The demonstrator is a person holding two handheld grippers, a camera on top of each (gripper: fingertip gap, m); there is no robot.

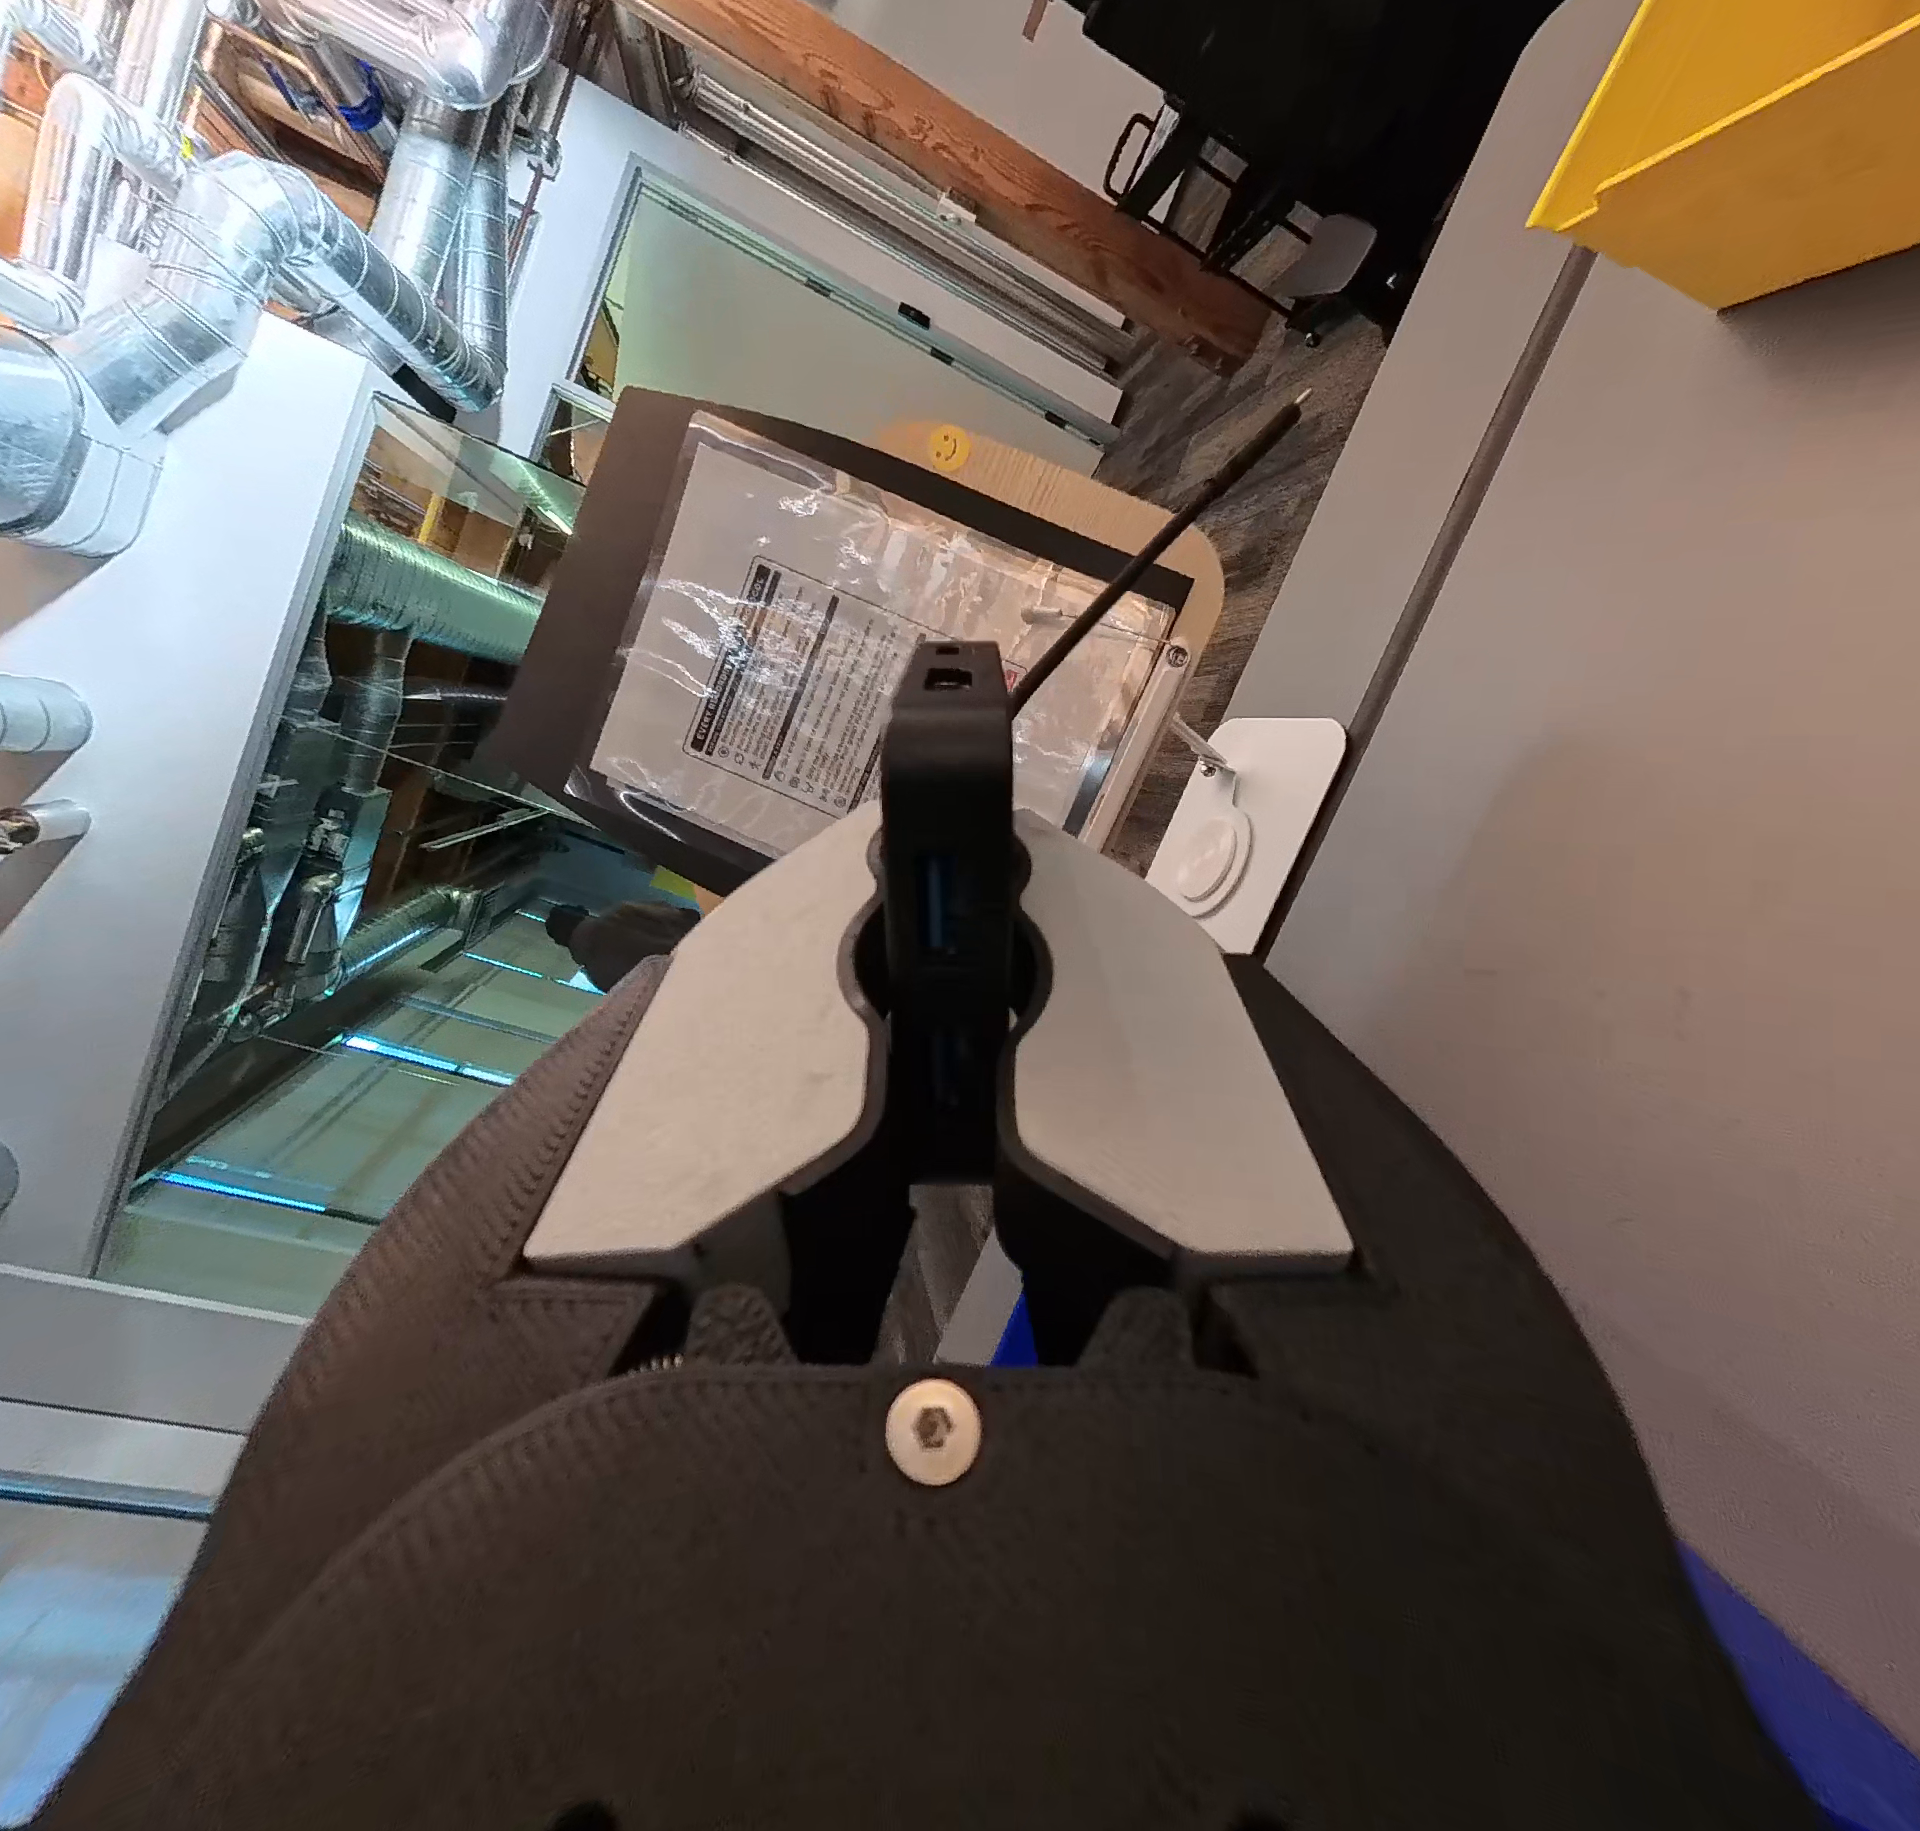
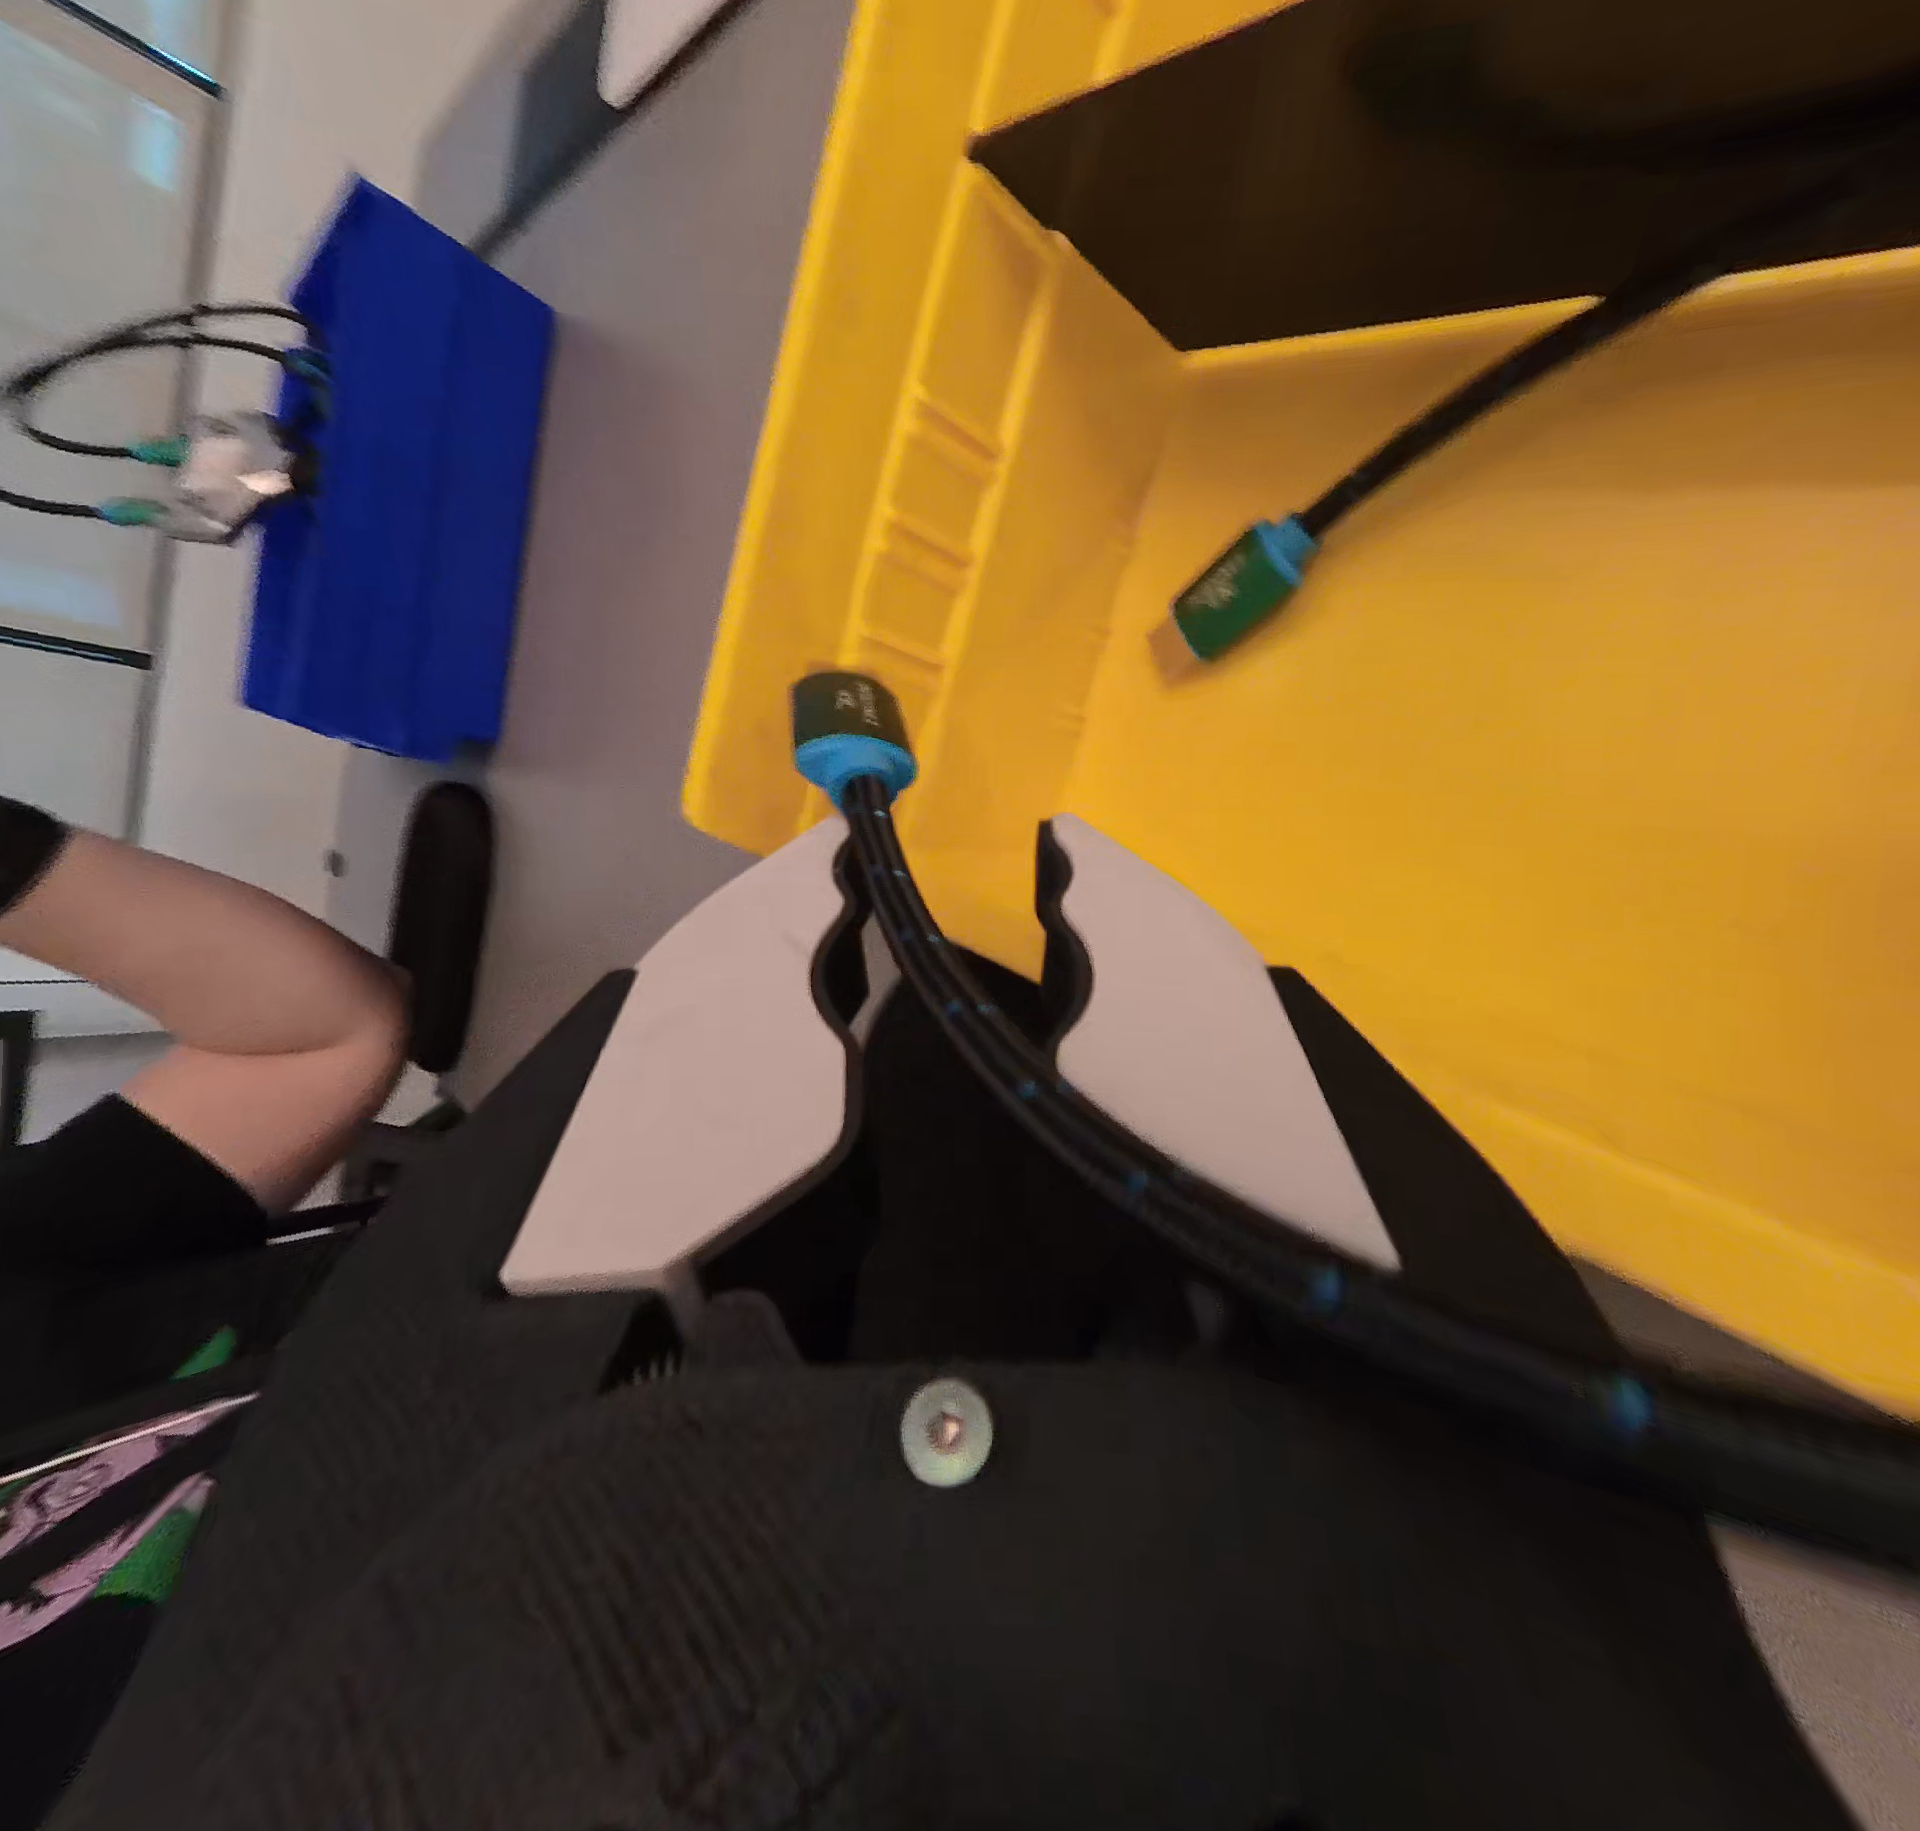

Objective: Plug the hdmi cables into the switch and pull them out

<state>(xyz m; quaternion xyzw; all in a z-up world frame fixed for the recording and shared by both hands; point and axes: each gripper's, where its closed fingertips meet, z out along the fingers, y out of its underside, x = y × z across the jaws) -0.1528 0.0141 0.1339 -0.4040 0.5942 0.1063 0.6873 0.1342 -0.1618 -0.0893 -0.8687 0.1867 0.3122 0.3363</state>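
Observation:
My left gripper [image 1: 943, 846] is shut on a small black switch box [image 1: 943, 742], held up in the air with one port end pointing away. My right gripper [image 2: 940, 846] is open. A braided black HDMI cable [image 2: 997, 1043] runs loosely through its gap and leans on the left finger [image 2: 727, 1002]. The cable's green plug with a blue collar [image 2: 852, 727] sticks out past the fingertips, over the rim of a yellow bin [image 2: 1455, 846]. A second green HDMI plug [image 2: 1236, 586] lies inside the bin. Far left in the right wrist view, the blurred switch [image 2: 229, 477] shows cables attached.
A blue bin [image 2: 395, 472] stands on the grey table [image 2: 623, 327] beyond the yellow one, which also shows in the left wrist view [image 1: 1745, 98]. A black divider [image 2: 1455, 171] crosses the yellow bin. A person's arm [image 2: 208, 992] is at the left. A framed sign [image 1: 831, 638] stands ahead. There is about 40 cm between the tips of the two grippers.

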